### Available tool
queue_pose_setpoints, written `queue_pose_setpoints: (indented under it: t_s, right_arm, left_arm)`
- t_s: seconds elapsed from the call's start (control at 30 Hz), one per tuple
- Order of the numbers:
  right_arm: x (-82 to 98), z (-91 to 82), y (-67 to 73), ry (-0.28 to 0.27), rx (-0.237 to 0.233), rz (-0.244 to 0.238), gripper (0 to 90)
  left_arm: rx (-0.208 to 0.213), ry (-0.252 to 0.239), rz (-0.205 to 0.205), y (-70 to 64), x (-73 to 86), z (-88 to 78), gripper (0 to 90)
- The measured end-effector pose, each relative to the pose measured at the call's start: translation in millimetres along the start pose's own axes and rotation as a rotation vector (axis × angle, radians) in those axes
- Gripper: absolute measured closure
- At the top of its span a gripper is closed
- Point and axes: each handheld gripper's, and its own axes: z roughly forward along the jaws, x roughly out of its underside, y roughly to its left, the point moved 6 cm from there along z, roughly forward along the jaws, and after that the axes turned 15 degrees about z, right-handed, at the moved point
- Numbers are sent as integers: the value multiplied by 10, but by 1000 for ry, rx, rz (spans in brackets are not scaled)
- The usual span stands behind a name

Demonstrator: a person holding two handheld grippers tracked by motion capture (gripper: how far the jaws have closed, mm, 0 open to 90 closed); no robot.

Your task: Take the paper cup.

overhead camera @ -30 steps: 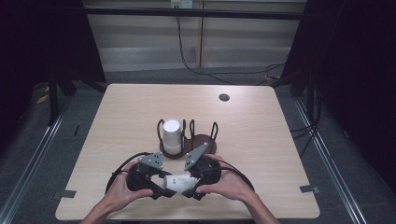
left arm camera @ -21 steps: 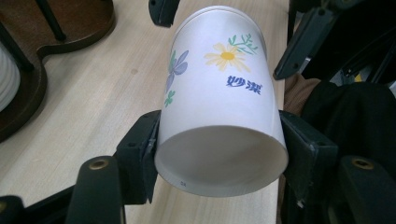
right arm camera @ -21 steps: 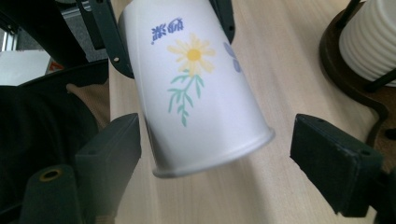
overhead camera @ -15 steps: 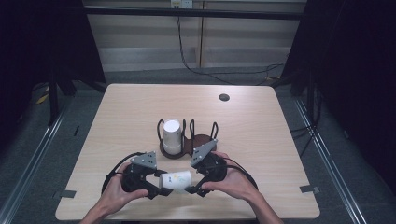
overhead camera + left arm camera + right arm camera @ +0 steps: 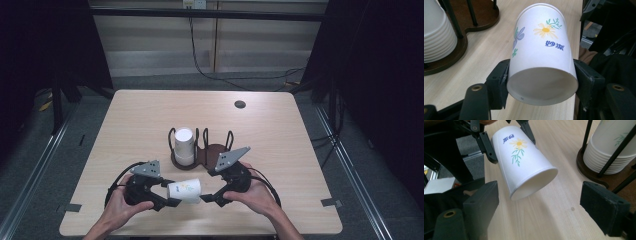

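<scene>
The cup is lying on its side in the air just above the tabletop, near the front edge. The left gripper is clamping it across the base end, the pads squeezing the thin paper wall. The right gripper, its jaws having just been opening, is standing wide and empty at the cup's mouth. With only one narrow grip, the cup is risking a crushed wall or a slip and roll toward the front edge. Behind it, the holder with the stack is standing near enough to get knocked.
</scene>
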Motion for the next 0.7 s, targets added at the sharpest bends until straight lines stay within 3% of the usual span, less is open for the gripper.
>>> queue_pose_setpoints:
  t_s: [0.37,0.7]
  right_arm:
    - [-9,-20,-27,-78,-32,32,151]
    - [-35,-38,-53,-143,-63,62,150]
  left_arm:
    - [-40,-29,28,18,-2,-12,367]
    - [-34,-71,36,17,7,-4,365]
